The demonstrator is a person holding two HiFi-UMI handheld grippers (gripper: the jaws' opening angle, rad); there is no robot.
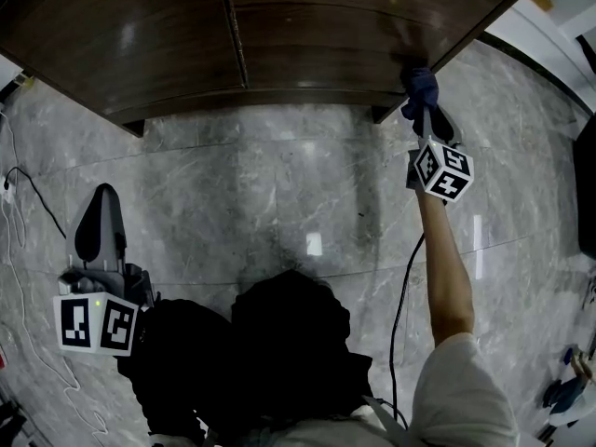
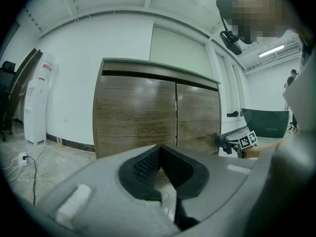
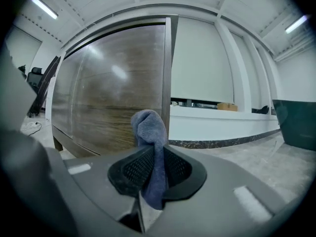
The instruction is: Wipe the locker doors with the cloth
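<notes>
Right gripper view shows the right gripper (image 3: 155, 174) clamped on the blue cloth (image 3: 148, 127) — it looks soft, light and floppy, so it is best pinched by a bunched fold, with a wad left proud to press on the locker door (image 3: 113, 93) at its right edge. Only the left gripper view shows both doors whole — the left gripper (image 2: 160, 167) is closed on nothing, well apart.

A bare office or lab hall is indicated: a polished grey stone floor (image 1: 279, 184), white walls (image 2: 74, 83), strip lights (image 3: 42, 6) on a beamed ceiling, a wood-grain locker (image 2: 158, 112), what looks like a water dispenser (image 2: 35, 107), and cables (image 1: 28, 194) trailed across the floor.
</notes>
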